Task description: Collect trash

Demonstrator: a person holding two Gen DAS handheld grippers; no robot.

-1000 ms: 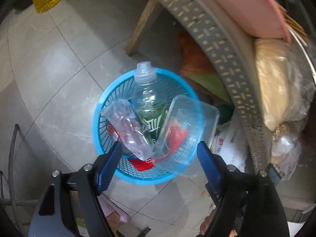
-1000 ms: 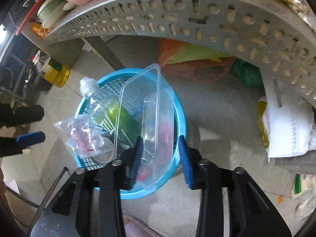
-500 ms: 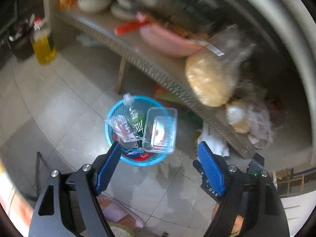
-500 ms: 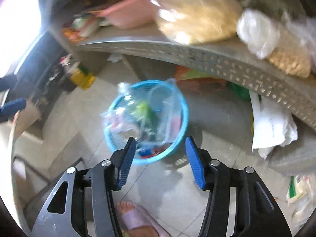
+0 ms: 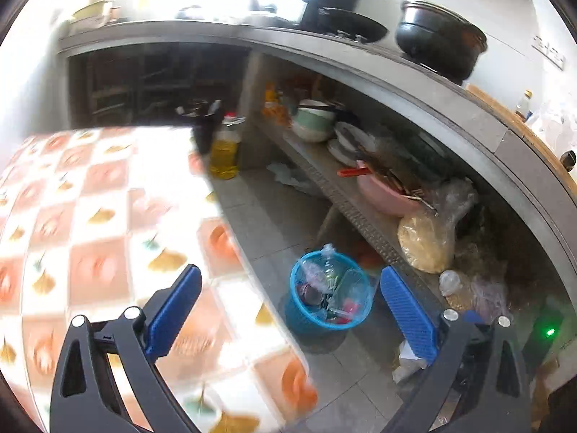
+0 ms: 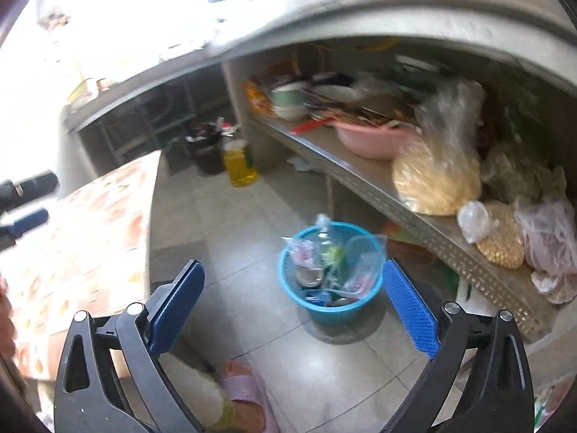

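Observation:
On the tiled floor under the shelf stands the blue trash basket [image 5: 306,319] [image 6: 331,312]. It holds a clear plastic bottle [image 5: 329,263] [image 6: 326,238], a clear plastic container [image 5: 351,288] [image 6: 364,256], a crumpled plastic bag [image 5: 310,270] [image 6: 301,249] and other scraps. My left gripper [image 5: 288,272] hangs well above and back from the basket, over the table's edge. Its jaws are opening and nothing is between them. My right gripper [image 6: 293,264] is also high above the floor, jaws opening wide and empty. The left gripper [image 6: 25,209] shows at the right wrist view's far left.
A table with an orange-and-white checked cloth [image 5: 90,234] [image 6: 90,223] lies to the left. The metal shelf carries a pink basin [image 5: 386,198] and bags of grain [image 5: 425,245]. A yellow oil bottle [image 5: 224,155] stands on the floor. A foot in a pink slipper [image 6: 245,386] is below.
Both grippers have risen and drawn back from the basket. The right gripper let go of the clear container, which now rests in the basket. Both pairs of jaws have spread wider.

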